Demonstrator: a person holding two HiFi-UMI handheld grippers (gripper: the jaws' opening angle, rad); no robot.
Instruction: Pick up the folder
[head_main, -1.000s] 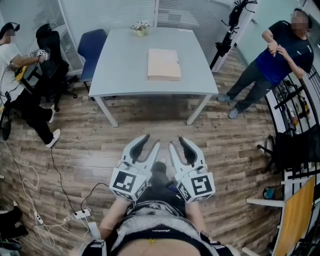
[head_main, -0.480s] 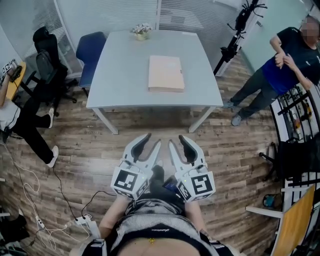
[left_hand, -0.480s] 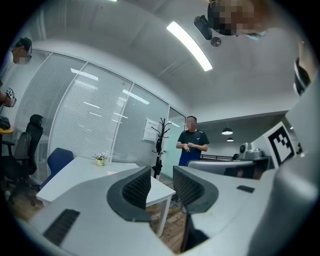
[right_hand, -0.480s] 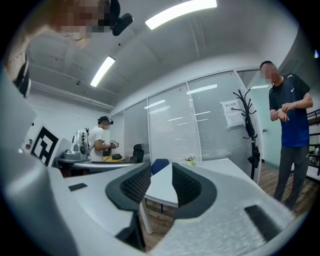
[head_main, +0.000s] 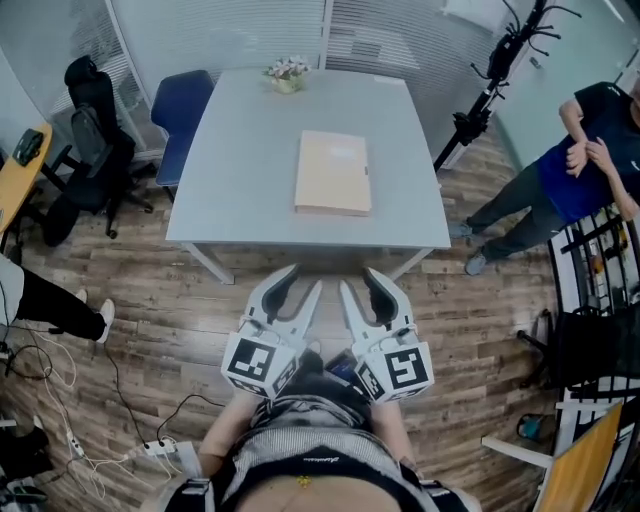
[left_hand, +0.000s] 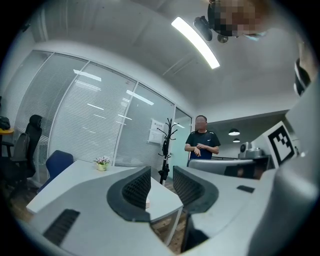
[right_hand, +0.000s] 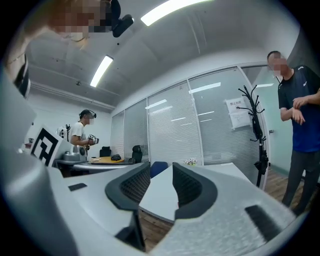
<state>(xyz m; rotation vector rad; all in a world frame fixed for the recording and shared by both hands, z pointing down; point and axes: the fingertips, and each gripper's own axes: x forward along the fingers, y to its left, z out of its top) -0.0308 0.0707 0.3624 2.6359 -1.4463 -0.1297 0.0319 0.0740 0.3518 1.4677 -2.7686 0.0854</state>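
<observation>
— What had changed, starting at the left?

— The whole view had slid toward the table (head_main: 240, 160). The seated person at the far left edge had mostly dropped out, with only a leg (head_main: 55, 308) showing, and the black office chair (head_main: 88, 150) and the blue chair (head_main: 182, 98) sat lower in the head view than a second before. Neither tool had changed its pose.

— And the left gripper (head_main: 300, 286)?

— Its jaws stood apart with nothing between them, over the wood floor (head_main: 150, 300) just short of the table's near edge.

— The folder (head_main: 333, 173)?

— Untouched, lying flat near the middle of the tabletop and nearer than before. I judged this as the approach only; reaching and closing were not yet begun.

— The right gripper (head_main: 361, 284)?

— Likewise parted and empty, beside the left one.

— How did things look?

— The folder was a pale tan rectangle, matte like card, thick enough to show an edge. The tabletop was smooth, light grey and square on white legs, with a small flower pot (head_main: 287, 75) at the far edge. The jaw pads were dark and ribbed in white shells. To the right stood a black coat stand (head_main: 490, 80) and a bystander (head_main: 575, 165) in a blue shirt.
</observation>
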